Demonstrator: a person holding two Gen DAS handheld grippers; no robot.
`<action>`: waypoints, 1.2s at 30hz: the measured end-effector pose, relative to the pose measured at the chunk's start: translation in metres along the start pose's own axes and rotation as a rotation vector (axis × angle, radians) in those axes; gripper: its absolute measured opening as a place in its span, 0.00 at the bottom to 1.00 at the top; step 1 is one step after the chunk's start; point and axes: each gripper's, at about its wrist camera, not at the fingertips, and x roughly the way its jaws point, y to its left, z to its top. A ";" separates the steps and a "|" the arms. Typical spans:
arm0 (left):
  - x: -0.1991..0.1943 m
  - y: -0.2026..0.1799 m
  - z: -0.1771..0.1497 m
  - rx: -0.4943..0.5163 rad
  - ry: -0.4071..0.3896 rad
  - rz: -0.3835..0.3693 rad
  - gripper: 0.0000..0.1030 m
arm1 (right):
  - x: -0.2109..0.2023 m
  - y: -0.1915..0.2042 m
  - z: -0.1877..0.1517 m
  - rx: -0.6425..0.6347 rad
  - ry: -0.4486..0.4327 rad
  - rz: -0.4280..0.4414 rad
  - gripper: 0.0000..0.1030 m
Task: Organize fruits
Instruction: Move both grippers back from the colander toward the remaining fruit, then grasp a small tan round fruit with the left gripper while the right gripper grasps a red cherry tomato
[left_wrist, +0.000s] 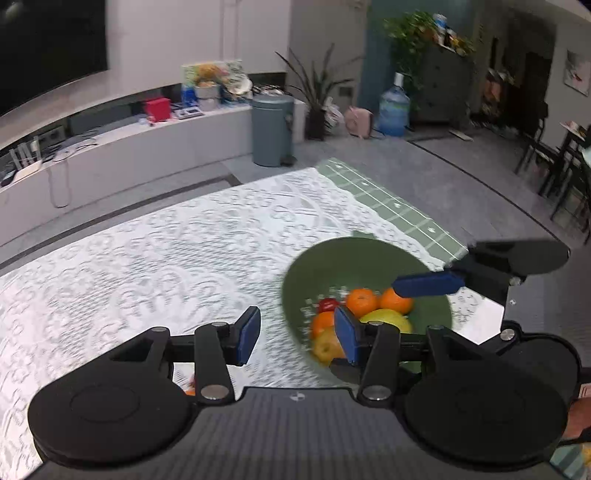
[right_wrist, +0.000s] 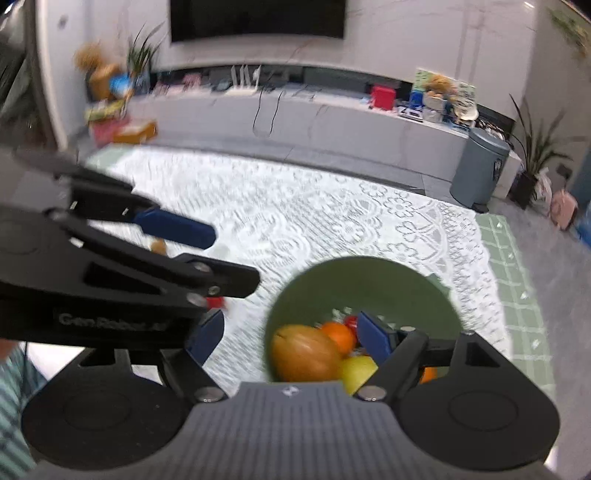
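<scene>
Home living room, television (right_wrist: 257, 17), media console (right_wrist: 295, 110)

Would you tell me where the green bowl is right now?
The green bowl sits on the lace tablecloth near its right edge, lower right in both wrist views, holding oranges and other fruit.

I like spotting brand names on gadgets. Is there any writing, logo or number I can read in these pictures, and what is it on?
"Gen Robot .AI", roughly, blurred and partly guessed: on the black arm of the left gripper, seen in the right wrist view.
A small round emblem, no letters: on the grey body behind the left gripper's fingers.
A small white mark, no readable letters: on the grey body behind the right gripper.
Boxes and packages on the white counter: print too small and blurred to read.
</scene>
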 end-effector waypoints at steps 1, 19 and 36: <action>-0.005 0.007 -0.003 -0.021 -0.011 0.013 0.53 | 0.001 0.004 -0.003 0.020 -0.012 -0.005 0.74; -0.058 0.085 -0.099 -0.187 -0.080 0.179 0.53 | 0.009 0.074 -0.056 0.114 -0.157 -0.042 0.74; -0.037 0.100 -0.153 -0.263 -0.062 0.201 0.53 | 0.059 0.095 -0.090 0.060 -0.071 -0.005 0.61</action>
